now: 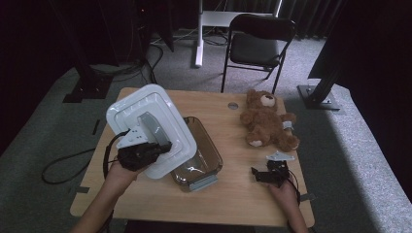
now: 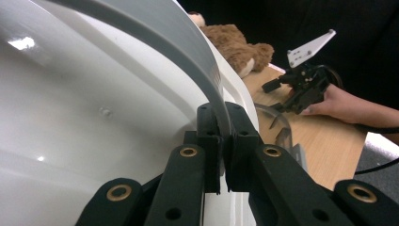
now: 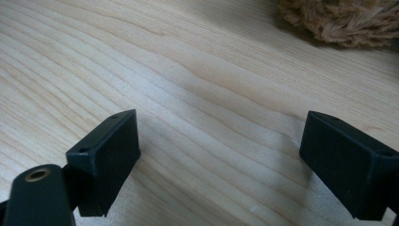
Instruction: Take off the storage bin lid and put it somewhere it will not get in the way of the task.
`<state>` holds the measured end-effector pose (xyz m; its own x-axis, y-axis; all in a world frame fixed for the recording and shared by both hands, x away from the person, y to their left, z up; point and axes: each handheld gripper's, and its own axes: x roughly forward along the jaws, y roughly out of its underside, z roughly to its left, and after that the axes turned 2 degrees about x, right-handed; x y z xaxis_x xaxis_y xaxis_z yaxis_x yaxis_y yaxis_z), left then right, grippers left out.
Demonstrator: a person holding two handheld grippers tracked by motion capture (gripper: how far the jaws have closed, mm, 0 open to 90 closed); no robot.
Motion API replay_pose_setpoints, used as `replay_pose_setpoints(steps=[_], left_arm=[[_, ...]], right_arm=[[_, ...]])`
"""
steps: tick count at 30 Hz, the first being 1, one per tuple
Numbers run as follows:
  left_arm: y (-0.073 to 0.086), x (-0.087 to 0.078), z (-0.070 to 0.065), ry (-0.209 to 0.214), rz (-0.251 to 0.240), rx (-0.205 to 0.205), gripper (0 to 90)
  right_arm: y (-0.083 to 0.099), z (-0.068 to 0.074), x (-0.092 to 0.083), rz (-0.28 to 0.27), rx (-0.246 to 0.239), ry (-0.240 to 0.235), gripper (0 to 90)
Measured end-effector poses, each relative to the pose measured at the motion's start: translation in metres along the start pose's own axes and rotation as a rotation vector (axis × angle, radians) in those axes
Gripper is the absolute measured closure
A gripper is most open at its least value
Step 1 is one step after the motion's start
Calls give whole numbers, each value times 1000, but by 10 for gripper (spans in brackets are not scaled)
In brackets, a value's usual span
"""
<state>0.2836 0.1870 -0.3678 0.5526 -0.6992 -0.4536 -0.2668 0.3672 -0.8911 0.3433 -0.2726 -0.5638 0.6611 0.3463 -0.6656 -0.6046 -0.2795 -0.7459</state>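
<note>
My left gripper (image 1: 163,145) is shut on the grey handle (image 2: 188,56) of a white rectangular lid (image 1: 150,127), which it holds tilted up on edge over the left side of a clear brownish container (image 1: 201,156). In the left gripper view the jaws pinch the grey handle strip (image 2: 221,136) against the white lid (image 2: 84,117). My right gripper (image 1: 262,175) rests low at the table's right front, open, with bare wood (image 3: 221,141) between its jaws. A brown teddy bear (image 1: 267,120) lies beyond it, and its fur (image 3: 343,19) shows at the top right.
The wooden table (image 1: 233,199) has a small round grommet (image 1: 233,105) near its far edge. A black folding chair (image 1: 260,41) stands behind the table on grey carpet. Black stands flank the table at left and right.
</note>
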Motion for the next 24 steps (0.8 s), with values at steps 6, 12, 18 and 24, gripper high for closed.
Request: replay_pose_setpoints(steps=[6,12,18,24], left_arm=[[10,-11,8,-22,9,-14,871],[20,-22,15,-35,16,-31,871],[29,-33,21,-52,19,-44,871],[40,-40,27,-66,30,-59,870]], right_arm=[[0,0,0,-1,-1,0,116],[0,0,0,0,-1,0,116],[0,0,0,0,1,0,116],[0,0,0,0,1,0,116]])
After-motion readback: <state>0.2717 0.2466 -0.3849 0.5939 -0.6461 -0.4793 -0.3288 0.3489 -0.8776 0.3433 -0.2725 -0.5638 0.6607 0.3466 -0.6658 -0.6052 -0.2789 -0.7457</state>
